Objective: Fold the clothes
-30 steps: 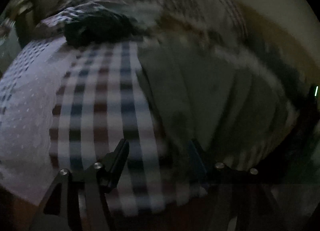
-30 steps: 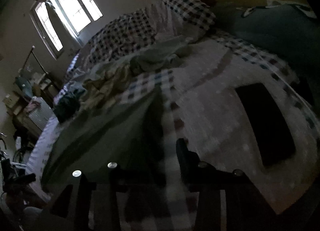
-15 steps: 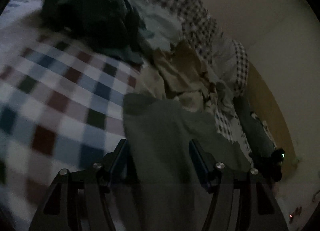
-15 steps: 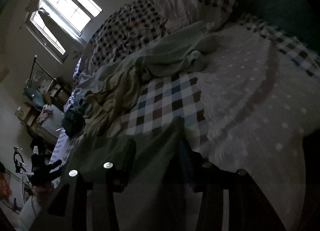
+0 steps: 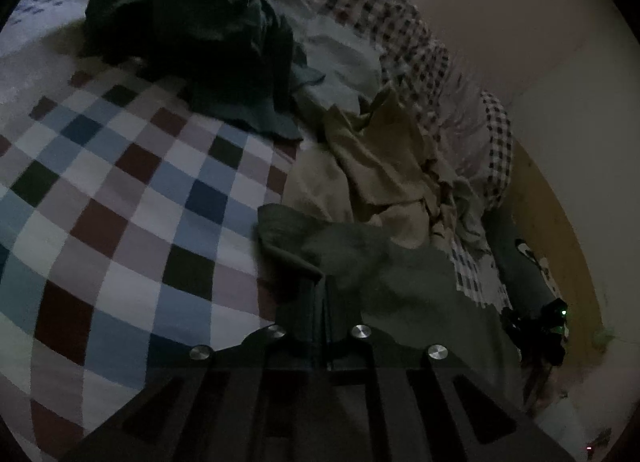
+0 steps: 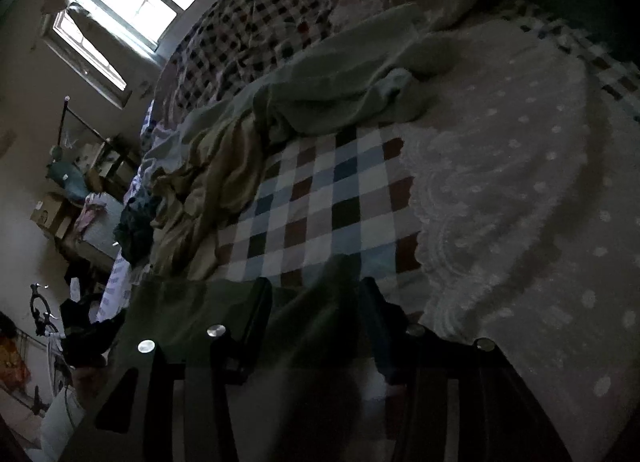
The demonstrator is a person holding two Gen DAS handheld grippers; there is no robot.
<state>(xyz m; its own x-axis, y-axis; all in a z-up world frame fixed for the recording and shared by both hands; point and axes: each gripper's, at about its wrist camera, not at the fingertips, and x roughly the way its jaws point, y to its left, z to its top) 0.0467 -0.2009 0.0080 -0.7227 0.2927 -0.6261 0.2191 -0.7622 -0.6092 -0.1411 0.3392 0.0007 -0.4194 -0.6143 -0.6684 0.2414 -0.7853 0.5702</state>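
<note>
A dark green garment (image 5: 400, 286) lies on the checked bedspread (image 5: 120, 198). My left gripper (image 5: 324, 282) is shut on its near edge, with the cloth bunched just beyond the fingertips. In the right wrist view the same green garment (image 6: 192, 302) lies under and between the fingers. My right gripper (image 6: 316, 290) is open, its two fingers apart with the cloth lying between them.
A dark clothes pile (image 5: 200, 30), a pale green garment (image 5: 340, 58) and a yellow-beige garment (image 5: 380, 166) lie further up the bed. In the right wrist view there is a white dotted lace cover (image 6: 520, 182), a window (image 6: 116, 18) and cluttered furniture (image 6: 68, 198) at the left.
My left gripper has closed on the green garment's edge; its fingers were apart half a second ago. The right gripper has stayed open and come lower over the green cloth.
</note>
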